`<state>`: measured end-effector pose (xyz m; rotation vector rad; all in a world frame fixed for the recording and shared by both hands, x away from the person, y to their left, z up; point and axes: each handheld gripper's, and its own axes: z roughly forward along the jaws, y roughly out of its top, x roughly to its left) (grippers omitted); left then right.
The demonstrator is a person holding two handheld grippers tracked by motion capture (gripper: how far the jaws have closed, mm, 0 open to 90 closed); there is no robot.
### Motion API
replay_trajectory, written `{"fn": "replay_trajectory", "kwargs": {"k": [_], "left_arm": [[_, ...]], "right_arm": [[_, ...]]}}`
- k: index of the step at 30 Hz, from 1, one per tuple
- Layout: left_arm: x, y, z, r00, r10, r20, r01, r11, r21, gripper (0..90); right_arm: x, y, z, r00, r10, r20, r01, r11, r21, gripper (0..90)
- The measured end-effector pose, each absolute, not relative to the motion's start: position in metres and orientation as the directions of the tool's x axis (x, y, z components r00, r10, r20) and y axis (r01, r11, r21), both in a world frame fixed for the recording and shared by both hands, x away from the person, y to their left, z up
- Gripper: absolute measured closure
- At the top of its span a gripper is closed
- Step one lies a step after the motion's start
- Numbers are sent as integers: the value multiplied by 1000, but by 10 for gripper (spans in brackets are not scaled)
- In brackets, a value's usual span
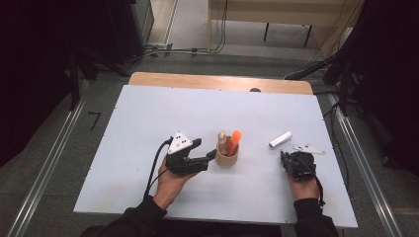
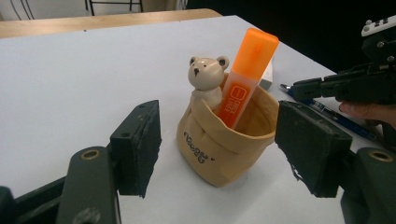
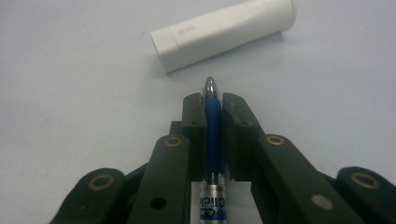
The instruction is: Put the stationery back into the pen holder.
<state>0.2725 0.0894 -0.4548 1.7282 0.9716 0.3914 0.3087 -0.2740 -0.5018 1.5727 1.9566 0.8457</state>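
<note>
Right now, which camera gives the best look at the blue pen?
The right gripper view: the blue pen lies lengthwise, clamped between the right gripper pads, silver tip showing. The left gripper view shows it partly, flat on the table. In the high view it is too small to make out.

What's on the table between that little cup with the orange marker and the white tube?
Nothing: in the high view, the stretch of table between the cup and the white tube is bare.
</note>
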Motion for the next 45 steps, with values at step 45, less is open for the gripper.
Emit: {"fn": "replay_trajectory", "kwargs": {"k": [45], "left_arm": [[262,77,-450,662,712,-233,423,-98,901,326]], "right_arm": [[283,-235,-427,-511,847,144,422,101,901,785]]}}
